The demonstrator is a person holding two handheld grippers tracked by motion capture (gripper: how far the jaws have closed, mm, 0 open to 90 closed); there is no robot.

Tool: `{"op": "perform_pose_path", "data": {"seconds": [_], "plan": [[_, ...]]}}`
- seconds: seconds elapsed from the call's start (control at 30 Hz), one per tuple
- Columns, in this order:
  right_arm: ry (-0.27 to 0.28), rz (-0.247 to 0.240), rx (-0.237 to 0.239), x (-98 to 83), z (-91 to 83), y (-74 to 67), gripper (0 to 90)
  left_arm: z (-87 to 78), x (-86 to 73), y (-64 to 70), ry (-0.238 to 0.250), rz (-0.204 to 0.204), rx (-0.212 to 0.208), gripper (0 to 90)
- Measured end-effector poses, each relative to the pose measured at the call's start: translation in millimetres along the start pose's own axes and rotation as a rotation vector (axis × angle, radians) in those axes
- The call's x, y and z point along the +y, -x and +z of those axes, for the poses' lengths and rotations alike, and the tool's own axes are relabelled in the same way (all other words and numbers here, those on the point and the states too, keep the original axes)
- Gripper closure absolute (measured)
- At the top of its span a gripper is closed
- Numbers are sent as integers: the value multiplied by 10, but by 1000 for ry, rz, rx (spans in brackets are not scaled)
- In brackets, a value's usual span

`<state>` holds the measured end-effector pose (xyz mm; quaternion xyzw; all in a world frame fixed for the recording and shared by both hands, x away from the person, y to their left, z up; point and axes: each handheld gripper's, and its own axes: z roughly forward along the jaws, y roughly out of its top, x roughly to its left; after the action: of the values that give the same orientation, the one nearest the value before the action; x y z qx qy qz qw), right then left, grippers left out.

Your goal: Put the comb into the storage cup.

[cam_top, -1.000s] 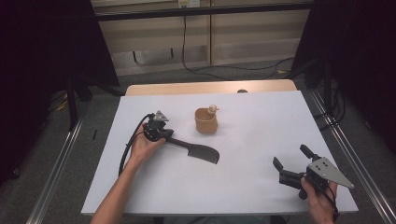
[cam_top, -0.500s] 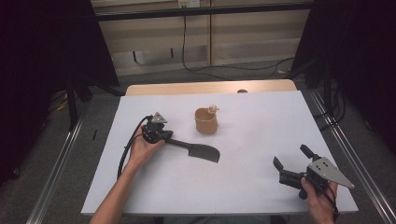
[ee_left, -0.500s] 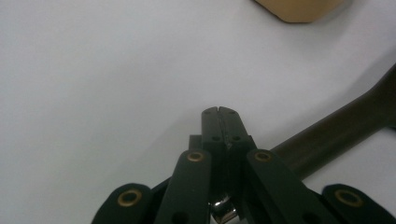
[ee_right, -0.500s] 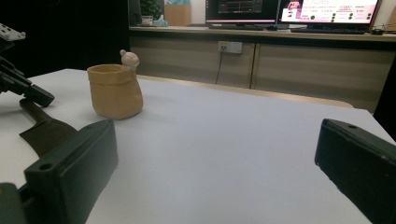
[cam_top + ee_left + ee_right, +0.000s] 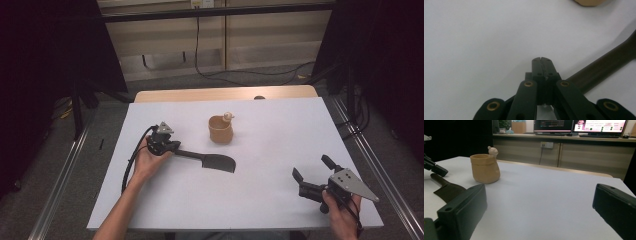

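Note:
A black spatula (image 5: 217,162) lies flat on the white table (image 5: 280,125), blade to the right and handle (image 5: 604,65) to the left. My left gripper (image 5: 162,141) sits at the handle's end. In the left gripper view its jaws are pressed together (image 5: 540,60), and the handle runs out from beside them, not between them. A tan sack-shaped pot (image 5: 220,131) with a small figure (image 5: 228,116) on its rim stands behind the blade. My right gripper (image 5: 310,166) rests at the front right, wide open and holding nothing, facing the pot (image 5: 485,168) and the blade (image 5: 447,191).
A wooden tabletop edge (image 5: 225,94) shows behind the white sheet. Metal rails (image 5: 372,165) run along both sides of the table. Cables (image 5: 240,72) lie on the floor beyond, and monitors (image 5: 579,125) stand on a far counter.
My left gripper has shifted slightly toward the person at the handle's end. The spatula, the pot and my right gripper have not moved.

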<state>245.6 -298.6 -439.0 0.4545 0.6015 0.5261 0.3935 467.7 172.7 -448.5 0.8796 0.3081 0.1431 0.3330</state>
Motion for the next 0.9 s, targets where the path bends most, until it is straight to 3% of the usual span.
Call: {"op": "perform_pose_path", "data": {"seconds": [0.33,0.63,0.9], "plan": [[0,-2,0,0,0,-6,0,-24,-30,2,7,-2,-11,900],[-1,-3,0,4,-12,-7,0,-93,-55,10,26,6,16,896],[-3,-4,0,3,-3,-15,0,-141,-70,54,42,23,0,900]]}}
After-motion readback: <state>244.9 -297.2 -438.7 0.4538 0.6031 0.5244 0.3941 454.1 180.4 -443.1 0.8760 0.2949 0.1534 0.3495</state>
